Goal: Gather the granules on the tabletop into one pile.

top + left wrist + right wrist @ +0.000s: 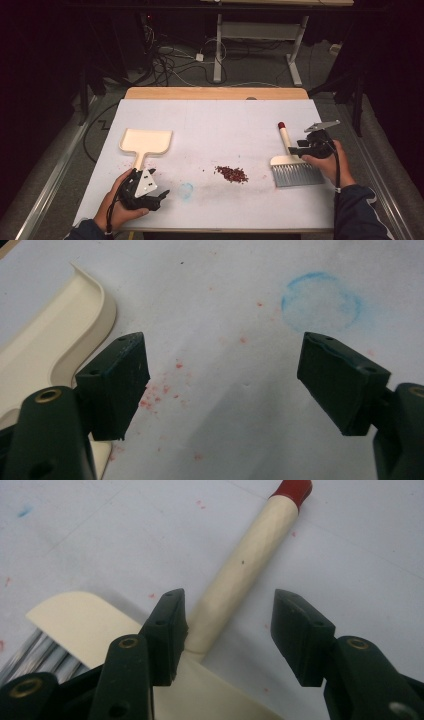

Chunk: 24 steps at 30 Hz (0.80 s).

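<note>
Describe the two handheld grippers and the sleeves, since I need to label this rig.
Both grippers are black. The left gripper carries a pale grey three-cornered plate, the right gripper a darker grey one. A black cable trails from the right gripper. Up close the jaws are blocky, dark pads with small screw holes, on arms with brass-coloured rivets. The sleeves are dark blue.

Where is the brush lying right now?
High view: the brush lies at the table's right side, right of the red crumbs, with the right gripper at its handle.
</note>
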### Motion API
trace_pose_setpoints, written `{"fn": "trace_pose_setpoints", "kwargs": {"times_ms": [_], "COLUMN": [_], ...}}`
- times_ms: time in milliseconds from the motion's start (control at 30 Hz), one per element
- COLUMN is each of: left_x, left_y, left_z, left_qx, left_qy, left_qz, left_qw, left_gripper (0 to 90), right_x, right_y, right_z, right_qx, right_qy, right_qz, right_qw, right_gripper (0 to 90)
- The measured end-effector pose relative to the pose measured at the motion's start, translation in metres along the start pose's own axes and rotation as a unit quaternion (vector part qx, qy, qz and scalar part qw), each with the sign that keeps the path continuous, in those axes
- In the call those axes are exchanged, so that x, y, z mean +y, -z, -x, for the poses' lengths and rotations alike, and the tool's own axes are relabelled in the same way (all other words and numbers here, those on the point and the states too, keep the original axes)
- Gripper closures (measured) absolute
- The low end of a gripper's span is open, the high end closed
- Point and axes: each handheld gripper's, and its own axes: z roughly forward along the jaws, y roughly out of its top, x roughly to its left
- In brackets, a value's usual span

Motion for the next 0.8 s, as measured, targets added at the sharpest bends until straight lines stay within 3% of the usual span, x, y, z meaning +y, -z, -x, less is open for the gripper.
{"fn": "trace_pose_setpoints", "kwargs": {"times_ms": [200, 333, 667, 800], "left_x": [0.0, 0.001, 0.001, 0.001], "left_y": [0.0, 0.0, 0.0, 0.0], "left_z": [0.001, 0.001, 0.003, 0.002], "left_qx": [0.0, 0.001, 0.0, 0.002], "left_qy": [0.001, -0.004, -0.002, -0.005], "left_qz": [0.001, -0.001, 0.0, -0.002], "left_qw": [1.0, 1.0, 1.0, 1.0], "left_gripper": [19.9, 19.9, 19.9, 19.9], "right_x": [0.003, 0.008, 0.008, 0.008], "right_y": [-0.006, -0.013, -0.022, -0.022], "right_z": [-0.011, -0.016, -0.016, -0.017], "right_qx": [-0.028, -0.059, -0.074, -0.072], "right_qy": [0.01, -0.013, -0.037, -0.032], "right_qz": [-0.009, -0.019, -0.028, -0.027], "right_qw": [0.9995, 0.998, 0.9962, 0.9965], "right_gripper": [48.5, 48.4, 49.5, 48.8]}}
